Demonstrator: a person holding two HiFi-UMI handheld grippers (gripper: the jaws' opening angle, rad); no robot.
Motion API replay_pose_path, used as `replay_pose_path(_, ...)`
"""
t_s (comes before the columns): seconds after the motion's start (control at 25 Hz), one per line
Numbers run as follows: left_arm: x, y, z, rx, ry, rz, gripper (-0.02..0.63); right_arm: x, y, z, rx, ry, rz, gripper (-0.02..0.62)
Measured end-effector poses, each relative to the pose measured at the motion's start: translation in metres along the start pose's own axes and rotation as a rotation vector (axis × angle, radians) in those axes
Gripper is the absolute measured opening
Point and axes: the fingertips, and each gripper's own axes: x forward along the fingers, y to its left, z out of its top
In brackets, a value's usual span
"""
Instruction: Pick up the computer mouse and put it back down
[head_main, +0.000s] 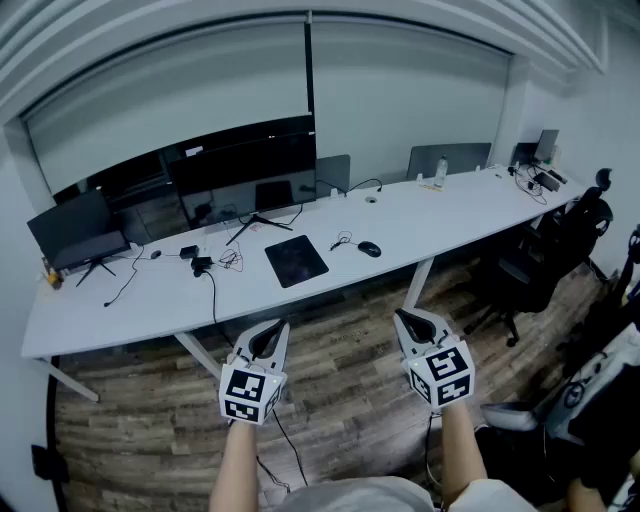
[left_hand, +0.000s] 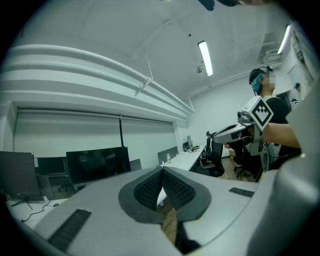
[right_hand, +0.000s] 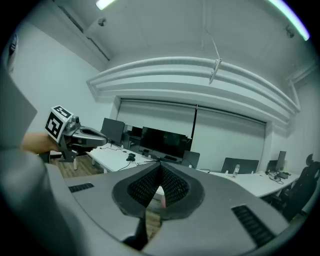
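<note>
Open wooden floor (head_main: 340, 320) is lying free in front of the white desk (head_main: 450, 210), whose bare top is leaving room right of the computer mouse (head_main: 370, 249), while the black pad (head_main: 296, 261), a looped cable (head_main: 343, 240) and the wide monitor (head_main: 245, 170) are crowding its left and rear.

There is one long white desk (head_main: 470, 205). Near its front edge sit one computer mouse (head_main: 370, 249) and one black mouse pad (head_main: 296, 260). Three screens show plainly — a left screen (head_main: 75, 233) at the left end, a wide screen (head_main: 245, 165) along the back edge, a small screen (head_main: 546, 145) at the far right end. One bottle (head_main: 440, 170) stands by the back edge. Two grey panels: left panel (head_main: 335, 172), right panel (head_main: 450, 158). One black chair (head_main: 545, 250). Two grippers — left gripper (head_main: 272, 330), right gripper (head_main: 406, 318). Two marker cubes: left cube (head_main: 250, 393), right cube (head_main: 443, 375).
</note>
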Motion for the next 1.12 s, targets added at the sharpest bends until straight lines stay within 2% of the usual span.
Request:
replay_pose_path(0.36, 0.013, 0.023, -0.012, 0.004, -0.003, -0.032, 0.017, 0.028, 0.009, 0.001, 0.012, -0.001, -0.013, 0.014)
replay_pose_path(0.56, 0.048, 0.032, -0.018, -0.001, 0.006, -0.04, 0.017, 0.056, -0.016, 0.003, 0.063, -0.041, -0.005, 0.015)
replay_pose_path(0.68, 0.085, 0.039, -0.025, 0.003, 0.021, -0.04, 0.017, 0.084, -0.041, -0.005, 0.102, -0.051, 0.023, 0.015)
replay_pose_path(0.8, 0.133, 0.051, -0.028, 0.005, 0.03, -0.032, 0.017, 0.124, -0.077, -0.014, 0.094, -0.046, 0.038, 0.014)
replay_pose_path(1.12, 0.291, 0.081, -0.007, -0.064, 0.048, 0.001, 0.017, 0.233, -0.193, -0.019, 0.098, -0.039, 0.106, 0.014)
